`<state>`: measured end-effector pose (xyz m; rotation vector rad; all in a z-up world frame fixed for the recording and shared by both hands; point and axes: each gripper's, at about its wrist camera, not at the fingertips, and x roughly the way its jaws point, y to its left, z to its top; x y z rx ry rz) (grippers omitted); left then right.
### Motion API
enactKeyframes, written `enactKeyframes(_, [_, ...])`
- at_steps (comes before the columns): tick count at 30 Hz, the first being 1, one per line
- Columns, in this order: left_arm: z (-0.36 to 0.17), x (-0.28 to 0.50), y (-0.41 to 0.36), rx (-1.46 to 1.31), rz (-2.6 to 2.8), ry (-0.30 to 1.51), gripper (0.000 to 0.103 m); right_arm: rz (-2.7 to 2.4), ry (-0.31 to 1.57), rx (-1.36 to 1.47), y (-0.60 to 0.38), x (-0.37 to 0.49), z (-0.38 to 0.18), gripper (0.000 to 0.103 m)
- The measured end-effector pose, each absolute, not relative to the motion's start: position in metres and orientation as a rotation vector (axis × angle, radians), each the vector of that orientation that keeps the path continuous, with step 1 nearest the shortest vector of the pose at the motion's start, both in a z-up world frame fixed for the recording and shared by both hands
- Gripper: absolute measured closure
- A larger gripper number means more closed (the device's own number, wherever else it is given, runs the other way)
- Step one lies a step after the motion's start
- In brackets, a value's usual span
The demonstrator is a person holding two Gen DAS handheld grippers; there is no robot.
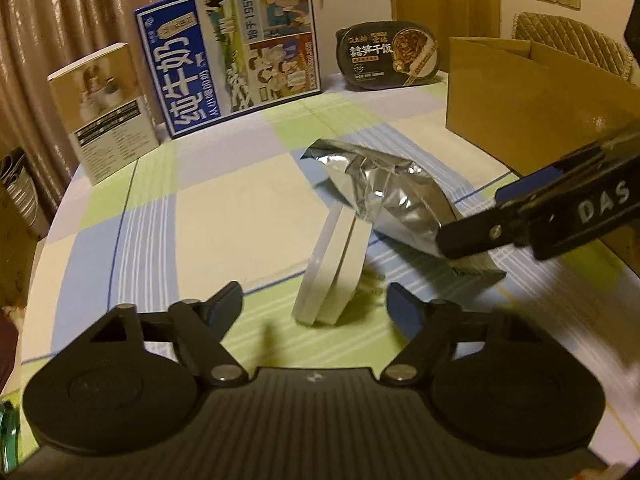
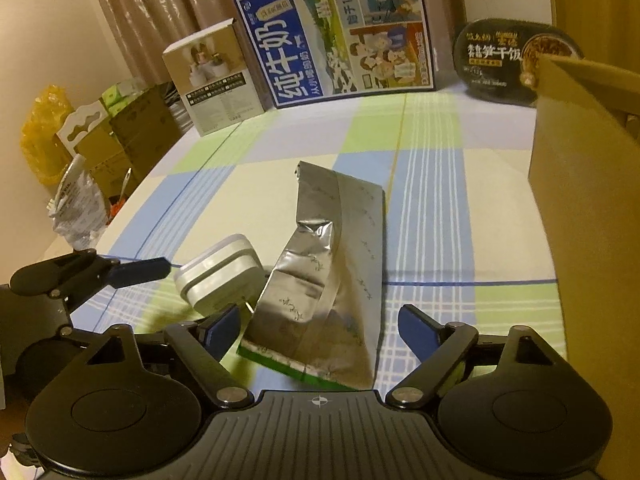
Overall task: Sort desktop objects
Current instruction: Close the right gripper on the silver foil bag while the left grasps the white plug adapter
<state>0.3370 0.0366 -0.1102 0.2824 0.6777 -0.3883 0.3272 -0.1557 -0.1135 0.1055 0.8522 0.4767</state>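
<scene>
**Two grippers closing in on case and pouch, mid-table**

White case [image 1: 330, 268] stands on edge near centre of the checked tablecloth [image 1: 224, 208], just left of the crumpled foil pouch [image 2: 320, 280]. Case looks rigid, smooth, likely slippery: pinch across its flat faces. Pouch looks light, crinkly, yielding: take a flat edge. Left gripper [image 1: 316, 304] spread, case between the fingers, untouched. Right gripper [image 2: 320, 332] spread around the pouch's near end. Cardboard box [image 1: 532, 100] at right.

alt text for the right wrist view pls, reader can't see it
The open right gripper straddles a crumpled silver foil pouch lying on a checked tablecloth, beside a white rounded plastic case that the left gripper nears. Behind stand a blue milk carton box, a black oval meal tub and a brown cardboard box.
</scene>
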Motion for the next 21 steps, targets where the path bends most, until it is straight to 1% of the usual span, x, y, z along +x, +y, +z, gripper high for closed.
enactKeyframes(3, [-0.112,0.342,0.034,0.294,-0.404,0.663,0.037,0.476,0.861,0.114,-0.154,0.333,-0.118,0.022])
enactKeyframes(5, [-0.113,0.344,0.034,0.292,-0.41,0.663,0.042,0.472,0.862,0.115,-0.152,0.338,-0.12,0.022])
enactKeyframes(7, [-0.114,0.346,0.035,0.281,-0.411,0.665,0.052,0.463,0.867,0.125,-0.151,0.343,-0.123,0.022])
enactKeyframes(10, [-0.114,0.347,0.037,0.258,-0.414,0.659,0.06,0.452,0.885,0.144,-0.15,0.352,-0.126,0.022])
enactKeyframes(14, [-0.113,0.348,0.038,0.23,-0.418,0.659,0.066,0.45,0.922,0.152,-0.148,0.362,-0.133,0.022])
enactKeyframes(16, [-0.113,0.348,0.038,0.221,-0.422,0.664,0.072,0.454,0.935,0.15,-0.146,0.364,-0.135,0.022])
enactKeyframes(18, [-0.113,0.348,0.038,0.216,-0.417,0.664,0.073,0.451,0.933,0.131,-0.144,0.363,-0.135,0.03])
enactKeyframes(21, [-0.112,0.346,0.037,0.209,-0.41,0.673,0.074,0.445,0.924,0.109,-0.143,0.357,-0.132,0.037])
